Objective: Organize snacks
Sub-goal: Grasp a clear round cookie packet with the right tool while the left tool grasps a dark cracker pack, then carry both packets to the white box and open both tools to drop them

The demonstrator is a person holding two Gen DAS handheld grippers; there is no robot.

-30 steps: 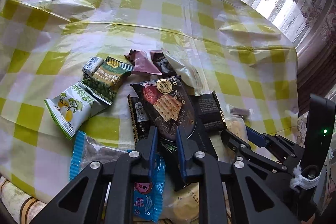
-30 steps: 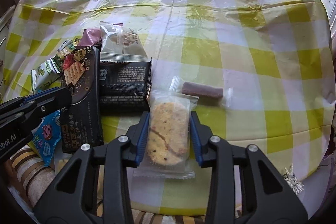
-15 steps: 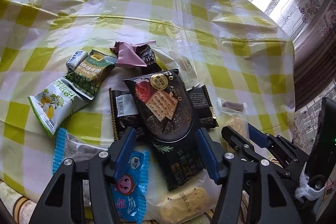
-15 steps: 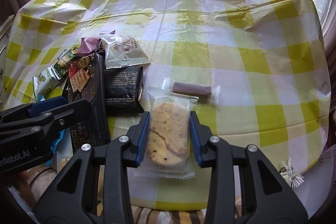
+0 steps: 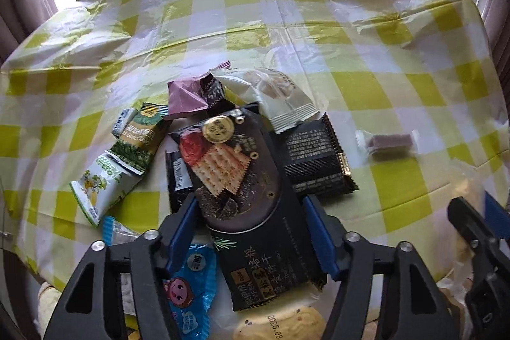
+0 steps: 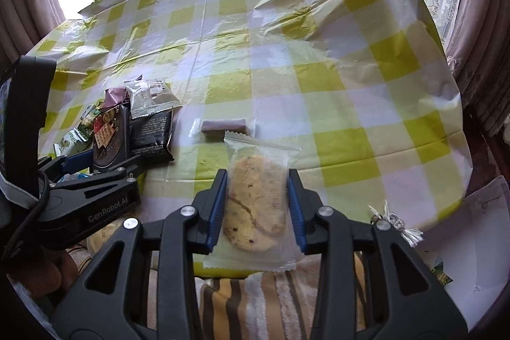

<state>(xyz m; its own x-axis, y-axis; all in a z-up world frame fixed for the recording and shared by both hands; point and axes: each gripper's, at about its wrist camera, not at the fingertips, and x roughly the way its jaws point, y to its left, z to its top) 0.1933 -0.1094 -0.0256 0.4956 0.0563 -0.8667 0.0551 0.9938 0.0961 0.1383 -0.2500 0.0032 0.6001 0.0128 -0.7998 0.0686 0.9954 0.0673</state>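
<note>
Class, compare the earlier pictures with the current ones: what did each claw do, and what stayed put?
The left claw opened from nearly shut and now straddles the long dark cracker pack. The right claw kept its grip on the clear-wrapped cookie and lifted it toward the table's near edge. The purple bar and the snack pile stayed put.

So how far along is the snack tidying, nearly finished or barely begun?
Barely begun, it seems. The right claw grips one wrapped cookie, lifted near the table edge. The left claw is open around the dark cracker packet. The remaining snacks sit jumbled, and the purple bar lies apart.
</note>
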